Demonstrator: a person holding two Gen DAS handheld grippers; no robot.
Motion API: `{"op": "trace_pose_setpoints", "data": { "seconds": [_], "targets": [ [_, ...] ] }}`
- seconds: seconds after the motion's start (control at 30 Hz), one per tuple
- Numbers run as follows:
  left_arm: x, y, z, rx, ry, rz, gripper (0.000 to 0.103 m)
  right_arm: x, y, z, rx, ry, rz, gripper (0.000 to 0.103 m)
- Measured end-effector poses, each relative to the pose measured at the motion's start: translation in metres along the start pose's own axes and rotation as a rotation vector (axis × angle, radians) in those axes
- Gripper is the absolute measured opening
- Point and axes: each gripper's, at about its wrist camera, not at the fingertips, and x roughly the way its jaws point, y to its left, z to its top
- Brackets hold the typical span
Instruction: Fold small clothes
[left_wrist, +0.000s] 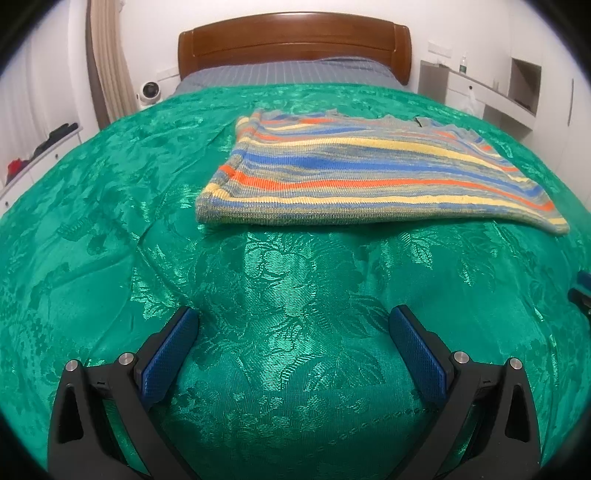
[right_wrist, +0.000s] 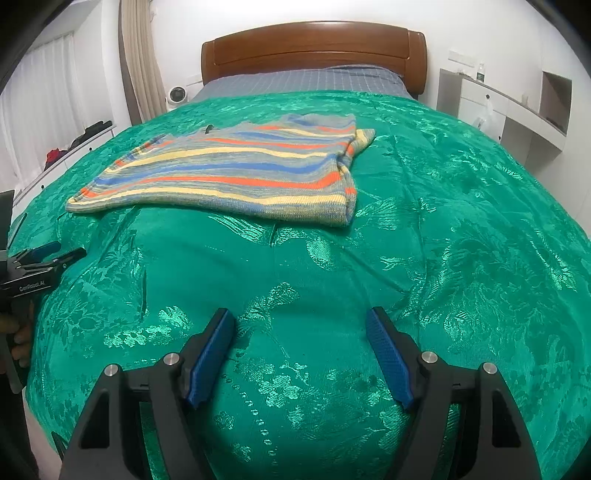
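Both tongs (left_wrist: 293, 325) (right_wrist: 300, 325) gape empty over bare green bedspread (left_wrist: 295, 277), short of the sweater's (left_wrist: 351, 173) near edge

bed (left_wrist: 295, 369) | green cover | on it: folded striped knit (left_wrist: 369, 173)

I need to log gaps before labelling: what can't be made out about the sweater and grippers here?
- Sweater underside and layers: both views, hidden by its top layer.
- Dark bit at its far edge: too small.
- Left gripper jaws: right view, cut off by the edge.
- Right gripper: left view, only a sliver.
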Motion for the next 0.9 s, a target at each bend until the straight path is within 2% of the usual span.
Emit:
{"op": "trace_pose_setpoints", "data": {
  "seconds": [0.73, 0.83, 0.9],
  "targets": [
    [-0.004, -0.003, 0.001, 0.002, -0.003, 0.019, 0.102, 0.001, 0.000, 0.001, 0.000, 0.003, -0.001, 0.074],
    [-0.007, -0.001, 0.006, -0.001, 0.031, 0.014, 0.102, 0.001, -0.001, 0.003, 0.005, 0.015, 0.001, 0.074],
    [-0.015, -0.002, 0.012, 0.005, 0.068, 0.017, 0.101, 0.000, -0.001, 0.009, 0.002, 0.054, 0.006, 0.075]
  ]
}}
